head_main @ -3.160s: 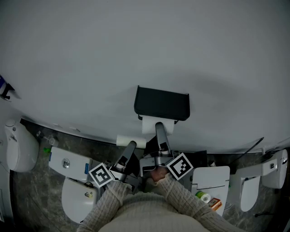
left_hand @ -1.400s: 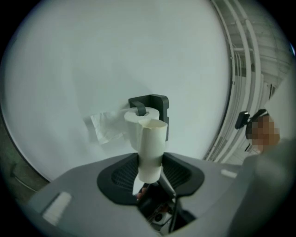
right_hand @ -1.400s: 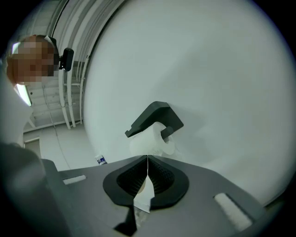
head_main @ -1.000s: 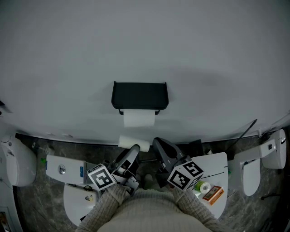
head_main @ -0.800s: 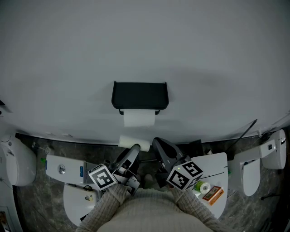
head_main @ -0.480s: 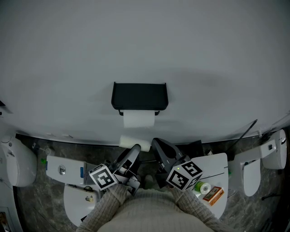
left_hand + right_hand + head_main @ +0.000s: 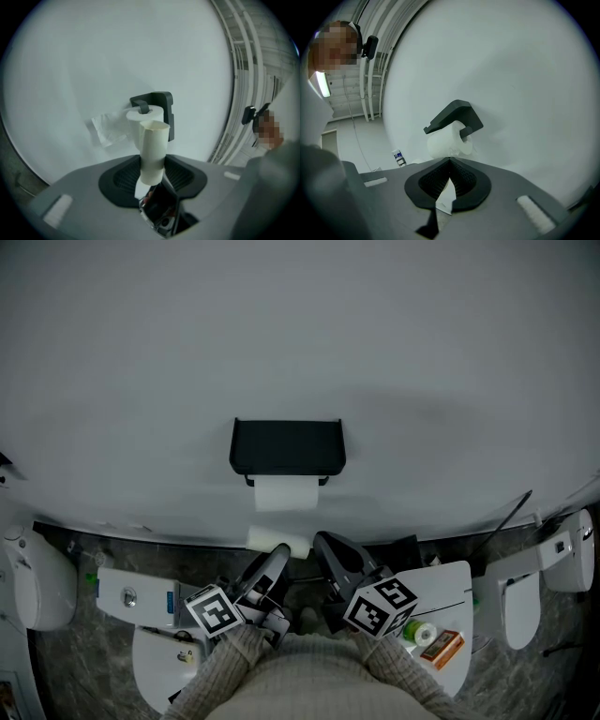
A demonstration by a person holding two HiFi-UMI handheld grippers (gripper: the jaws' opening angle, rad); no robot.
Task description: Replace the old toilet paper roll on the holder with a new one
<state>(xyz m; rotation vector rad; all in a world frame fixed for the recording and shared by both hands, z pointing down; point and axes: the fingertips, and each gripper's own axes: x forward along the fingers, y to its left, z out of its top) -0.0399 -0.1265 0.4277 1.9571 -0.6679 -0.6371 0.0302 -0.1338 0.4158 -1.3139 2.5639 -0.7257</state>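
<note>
A: Left hand-held gripper (image 7: 152, 177) grasping bare cardboard tube (image 7: 153, 145), upright between the jaws. Right hand-held gripper (image 7: 450, 180) clenched, empty. Full roll (image 7: 286, 493) on the wall holder (image 7: 287, 446), tail hanging.

B: Swap looks done. Grip lightly, since the tube likely crushes, and carry it clear of the holder.

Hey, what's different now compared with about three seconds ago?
The right gripper has drawn back from the roll on the holder toward the person, jaws shut and empty. The head view shifted too, so the holder now sits further left. Unchanged: the left gripper still grips the cardboard tube, and the roll stays on the holder.
</note>
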